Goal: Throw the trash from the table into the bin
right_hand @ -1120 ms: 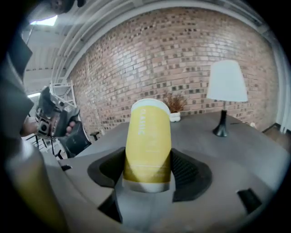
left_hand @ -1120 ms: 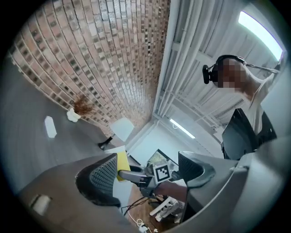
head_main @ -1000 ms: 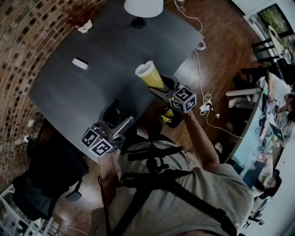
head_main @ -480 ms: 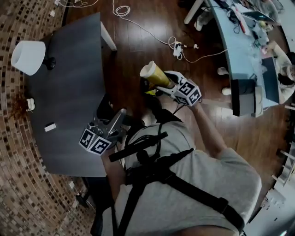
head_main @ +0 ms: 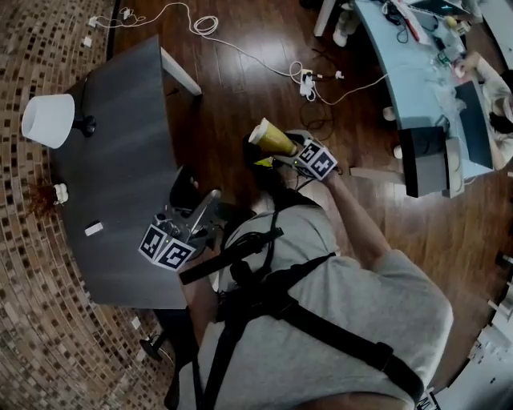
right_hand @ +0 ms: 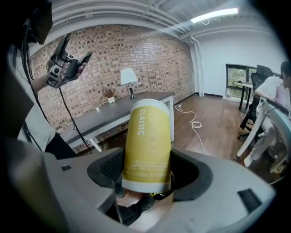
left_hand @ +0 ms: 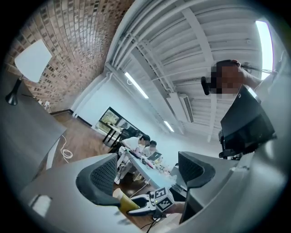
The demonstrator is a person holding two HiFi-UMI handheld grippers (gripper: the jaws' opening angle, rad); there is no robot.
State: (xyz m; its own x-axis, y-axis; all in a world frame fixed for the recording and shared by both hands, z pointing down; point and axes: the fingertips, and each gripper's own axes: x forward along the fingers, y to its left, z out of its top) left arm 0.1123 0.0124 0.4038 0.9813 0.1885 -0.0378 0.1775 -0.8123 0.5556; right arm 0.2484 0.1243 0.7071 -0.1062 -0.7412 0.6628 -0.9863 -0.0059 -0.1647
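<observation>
My right gripper is shut on a tall yellow cup with a white rim and the word CLASSIC. It holds the cup tilted over the wood floor, beside the table's end. Just below the cup lies a dark bin with something yellow in it, mostly hidden by the gripper. In the right gripper view both pads press the cup's lower part. My left gripper hangs open and empty near the table's edge; in its own view nothing lies between its fingers.
The dark grey table carries a white lamp and a small white object. White cables trail over the floor. A long pale desk with people seated stands at the right. A black chair stands under my left gripper.
The person has turned away from the table. My right gripper has carried the cup off the table's edge and down over the floor by the bin. My left gripper swung along, still open.
</observation>
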